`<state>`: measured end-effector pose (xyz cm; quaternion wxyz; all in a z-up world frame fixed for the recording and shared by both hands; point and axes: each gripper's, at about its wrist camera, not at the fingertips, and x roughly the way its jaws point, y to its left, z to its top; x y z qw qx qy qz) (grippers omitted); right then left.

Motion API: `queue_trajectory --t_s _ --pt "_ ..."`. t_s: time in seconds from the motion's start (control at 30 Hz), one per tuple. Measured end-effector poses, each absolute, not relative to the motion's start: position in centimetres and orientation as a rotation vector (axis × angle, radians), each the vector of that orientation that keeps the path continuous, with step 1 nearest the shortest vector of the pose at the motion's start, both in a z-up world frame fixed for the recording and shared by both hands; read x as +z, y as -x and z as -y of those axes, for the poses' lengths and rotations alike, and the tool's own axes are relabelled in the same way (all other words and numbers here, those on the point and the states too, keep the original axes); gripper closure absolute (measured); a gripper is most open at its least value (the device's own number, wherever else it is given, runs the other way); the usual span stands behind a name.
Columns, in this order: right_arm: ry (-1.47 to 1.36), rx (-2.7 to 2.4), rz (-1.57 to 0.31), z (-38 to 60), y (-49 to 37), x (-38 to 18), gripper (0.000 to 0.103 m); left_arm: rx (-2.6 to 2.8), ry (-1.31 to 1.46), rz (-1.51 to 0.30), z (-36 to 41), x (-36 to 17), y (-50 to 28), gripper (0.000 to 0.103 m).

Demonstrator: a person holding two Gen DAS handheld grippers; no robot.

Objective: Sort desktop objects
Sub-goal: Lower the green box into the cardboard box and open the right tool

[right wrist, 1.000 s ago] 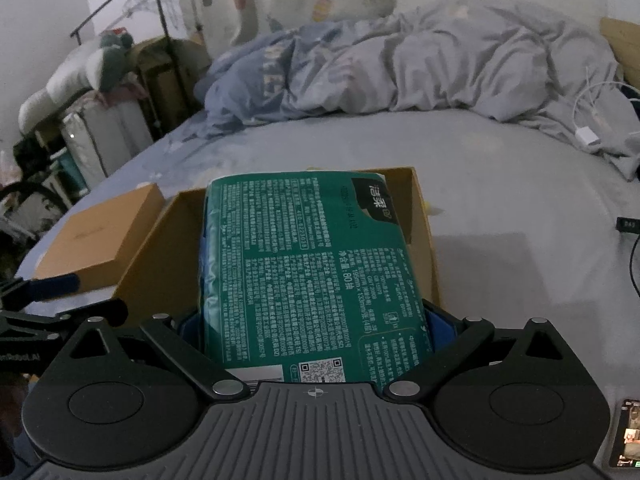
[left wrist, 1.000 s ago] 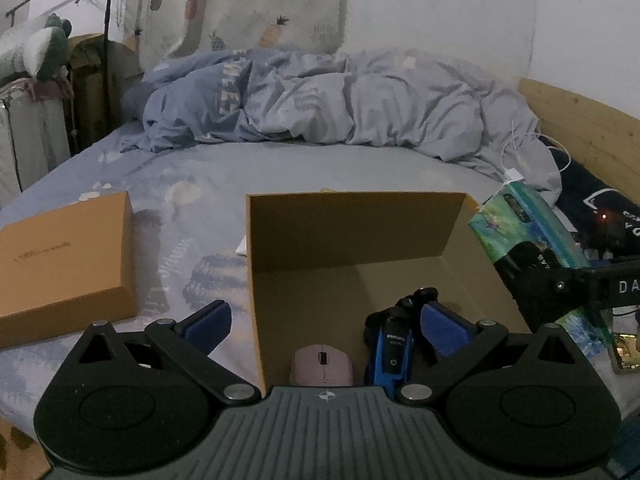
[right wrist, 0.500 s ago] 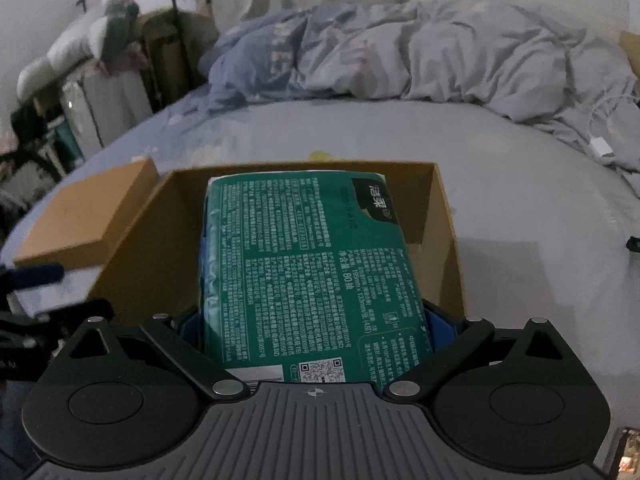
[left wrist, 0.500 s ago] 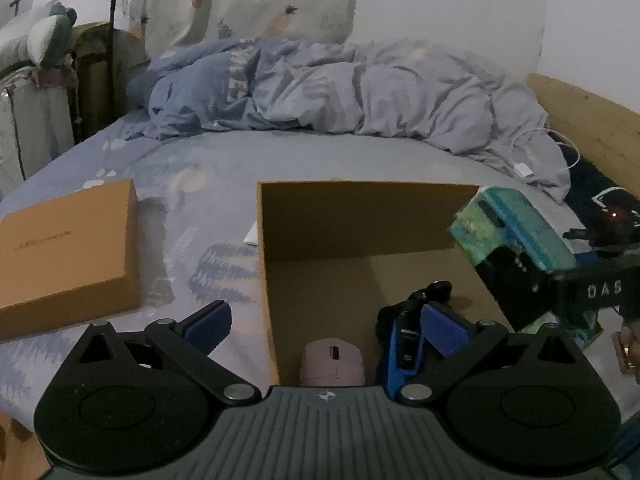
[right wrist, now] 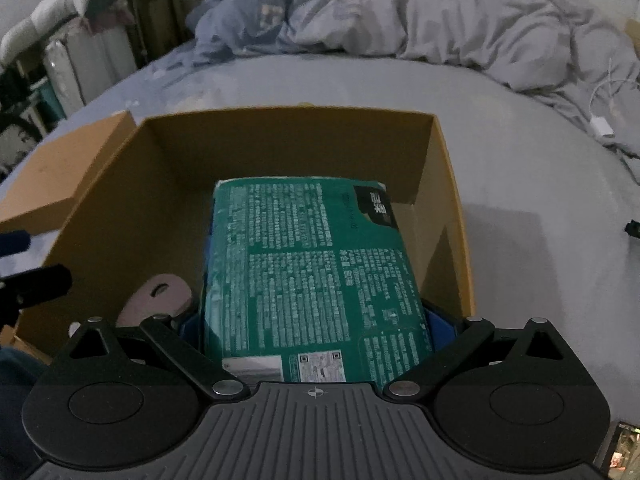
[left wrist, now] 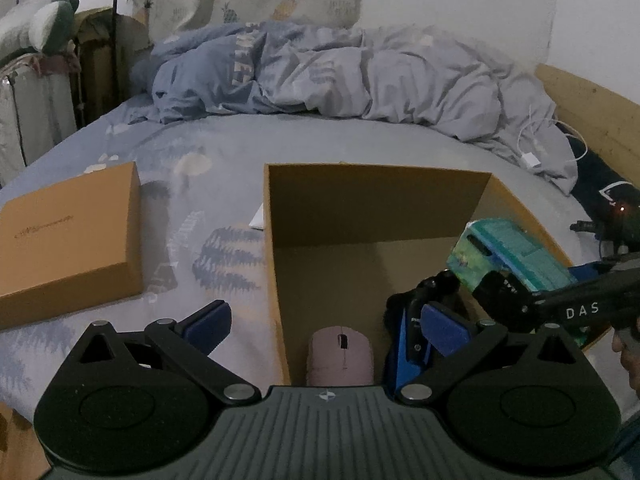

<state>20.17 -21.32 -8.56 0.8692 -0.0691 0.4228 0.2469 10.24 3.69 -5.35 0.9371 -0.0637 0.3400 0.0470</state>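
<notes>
Since a second ago the green plastic-wrapped tissue pack (right wrist: 308, 280) has come over the rim and down into the open brown cardboard box (right wrist: 280, 128), where before it was held above the box's right wall. The right tool (right wrist: 316, 332) pinches the pack between its blue pads, with the printed face up and the far end pointing to the back wall. From the left wrist view the pack (left wrist: 508, 252) hangs inside the box's right side, tilted, with the right tool (left wrist: 520, 300) behind it.

The left tool (left wrist: 324, 320) is spread wide with nothing between its pads; it straddles the box's left wall (left wrist: 276, 280), one pad outside over the bed and the other inside.

On the box floor near the front lie a pale pink computer mouse (left wrist: 340, 356) and, just to its right, a blue and black handheld device (left wrist: 408, 336). In the right wrist view the mouse (right wrist: 160, 300) sits just left of the pack. The far half of the box floor is bare, and the pack's far end stops short of the back wall.

A flat orange-brown cardboard lid (left wrist: 68, 240) lies on the grey-blue patterned bedsheet (left wrist: 200, 208), well apart from the box on the left. A rumpled grey duvet (left wrist: 360, 76) is heaped at the far end, and a white charger cable (left wrist: 532, 152) trails at its right edge by the wooden bed frame (left wrist: 592, 108).
</notes>
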Motion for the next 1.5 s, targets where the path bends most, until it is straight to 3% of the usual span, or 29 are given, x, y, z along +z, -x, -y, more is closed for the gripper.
queue_trajectory --t_s 1.5 --pt "0.243 0.462 -0.974 20.3 -20.1 -9.4 0.003 0.103 0.156 -0.714 -3.9 -5.3 -10.3 0.0"
